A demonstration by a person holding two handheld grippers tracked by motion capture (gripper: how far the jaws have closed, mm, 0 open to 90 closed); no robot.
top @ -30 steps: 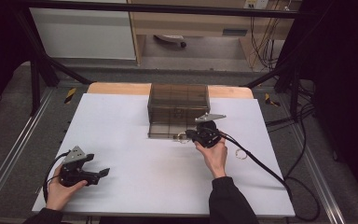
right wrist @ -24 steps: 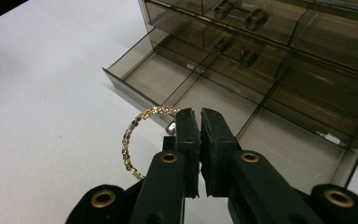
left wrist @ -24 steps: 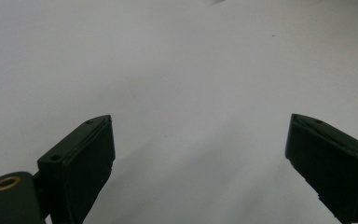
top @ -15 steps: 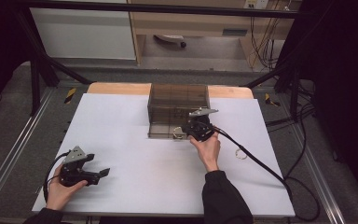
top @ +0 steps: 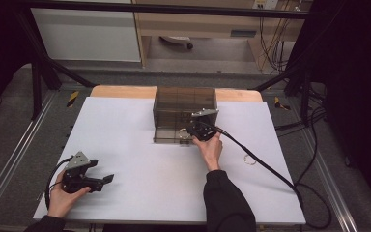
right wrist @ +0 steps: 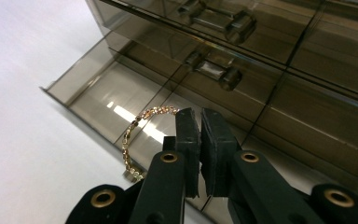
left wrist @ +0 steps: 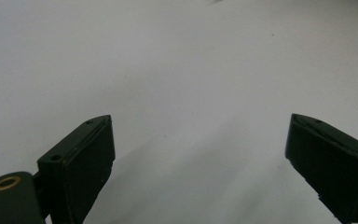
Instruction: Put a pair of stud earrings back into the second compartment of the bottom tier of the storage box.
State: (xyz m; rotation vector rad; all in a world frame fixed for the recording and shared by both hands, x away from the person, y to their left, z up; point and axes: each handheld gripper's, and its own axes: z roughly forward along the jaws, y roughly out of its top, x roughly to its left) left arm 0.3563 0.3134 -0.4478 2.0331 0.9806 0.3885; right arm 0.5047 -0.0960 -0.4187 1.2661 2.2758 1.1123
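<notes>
A smoky see-through drawer box (top: 183,108) stands at the back middle of the white table (top: 125,145). Its bottom drawer (right wrist: 107,93) is pulled out. My right gripper (top: 196,129) hangs just over that drawer's front, and its jaws (right wrist: 200,116) are shut on a gold beaded bracelet (right wrist: 140,120). The bracelet loops out to the left of the jaws, above the drawer's floor. In the high view the bracelet (top: 184,133) is a small pale ring at the drawer. My left gripper (top: 107,180) lies near the front left of the table, open (left wrist: 198,154) with nothing between its jaws.
A second small ring-shaped piece (top: 249,159) lies on the table to the right of my right hand. The right gripper's cable (top: 265,166) trails across the table to its right front corner. Two closed drawers with handles (right wrist: 214,70) sit above the open one.
My right gripper has moved left, forward and a little down to the open drawer, with the bracelet in its jaws. The left gripper has stayed where it was.
</notes>
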